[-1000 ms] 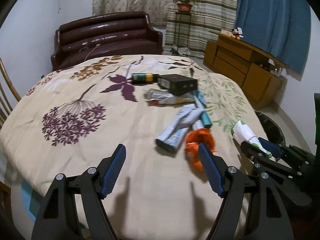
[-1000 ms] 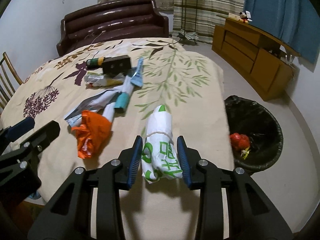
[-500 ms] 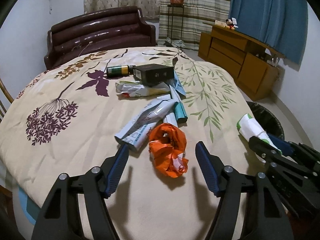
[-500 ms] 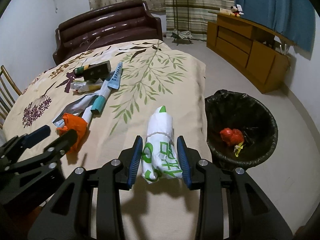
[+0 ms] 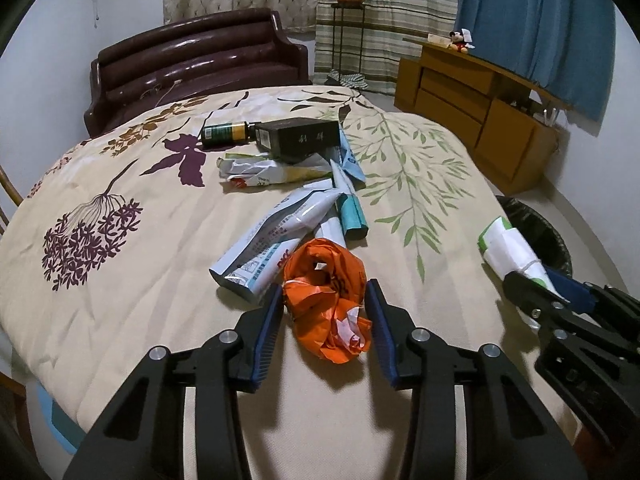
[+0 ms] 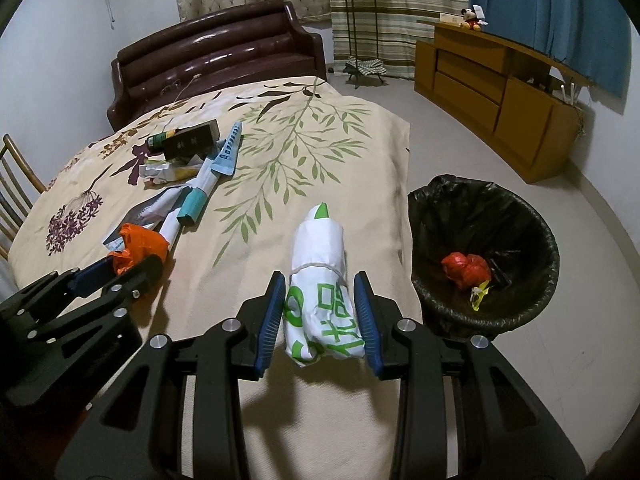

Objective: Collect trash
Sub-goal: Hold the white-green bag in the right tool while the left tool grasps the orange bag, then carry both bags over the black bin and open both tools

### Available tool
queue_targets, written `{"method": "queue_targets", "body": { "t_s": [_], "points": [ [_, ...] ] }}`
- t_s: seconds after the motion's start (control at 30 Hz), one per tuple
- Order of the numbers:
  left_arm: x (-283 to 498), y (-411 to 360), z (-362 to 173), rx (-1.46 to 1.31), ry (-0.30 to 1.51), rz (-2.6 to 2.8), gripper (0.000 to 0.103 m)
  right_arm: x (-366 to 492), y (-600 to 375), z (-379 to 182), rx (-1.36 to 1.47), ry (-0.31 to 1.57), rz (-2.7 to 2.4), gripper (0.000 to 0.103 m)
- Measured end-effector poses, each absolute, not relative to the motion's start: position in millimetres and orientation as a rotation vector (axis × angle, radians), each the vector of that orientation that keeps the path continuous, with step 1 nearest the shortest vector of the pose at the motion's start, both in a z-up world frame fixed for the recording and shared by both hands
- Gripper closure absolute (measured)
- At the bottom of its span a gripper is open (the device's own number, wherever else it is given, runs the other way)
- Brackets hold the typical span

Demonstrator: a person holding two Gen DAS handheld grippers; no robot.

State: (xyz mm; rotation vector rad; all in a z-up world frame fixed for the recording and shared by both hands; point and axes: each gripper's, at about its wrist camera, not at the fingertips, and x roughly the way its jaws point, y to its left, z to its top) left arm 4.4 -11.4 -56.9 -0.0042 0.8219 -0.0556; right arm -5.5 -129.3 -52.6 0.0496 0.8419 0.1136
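Observation:
A crumpled orange plastic bag (image 5: pixel 326 292) lies on the flowered tablecloth (image 5: pixel 132 272), and my left gripper (image 5: pixel 325 322) is around it, with the pads touching its sides. My right gripper (image 6: pixel 318 314) is shut on a rolled white packet with green print (image 6: pixel 320 276), held above the table edge; it also shows in the left wrist view (image 5: pixel 510 250). A black-lined trash bin (image 6: pixel 486 256) stands on the floor to the right with red trash (image 6: pixel 466 270) inside.
More trash lies mid-table: white-blue pouches (image 5: pixel 276 240), a teal tube (image 5: pixel 352 216), a crumpled wrapper (image 5: pixel 264 172), a black box (image 5: pixel 298 138), a green-yellow can (image 5: pixel 224 134). A brown sofa (image 5: pixel 196 64) stands behind, a wooden cabinet (image 5: pixel 476 116) at right.
My left gripper has moved forward over the orange bag and narrowed onto it. My right gripper has carried the white packet rightward, nearer the bin.

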Motion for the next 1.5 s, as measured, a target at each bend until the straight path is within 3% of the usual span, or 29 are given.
{"method": "queue_targets", "body": {
  "t_s": [0.53, 0.6, 0.73, 0.8, 1.5],
  "points": [
    [3.4, -42.0, -24.5, 0.005, 0.731, -0.157, 0.061, -1.0, -160.7, -36.8, 0.03, 0.78, 0.0, 0.069],
    [7.3, -51.3, -22.8, 0.014, 0.722, -0.176, 0.061, 2.0, -172.3, -35.9, 0.041, 0.78, -0.028, 0.084],
    [19.5, -71.6, -23.9, 0.03, 0.715, -0.216, 0.061, 10.3, -200.5, -37.4, 0.061, 0.775, -0.096, 0.085],
    [28.8, -80.4, -27.4, 0.031, 0.719, -0.215, 0.061, 15.8, -209.3, -42.0, 0.068, 0.776, -0.111, 0.092],
    [72.3, -188.6, -45.1, 0.19, 0.749, -0.337, 0.061, 13.1, -303.0, -61.4, 0.205, 0.795, -0.28, 0.092]
  ]
}}
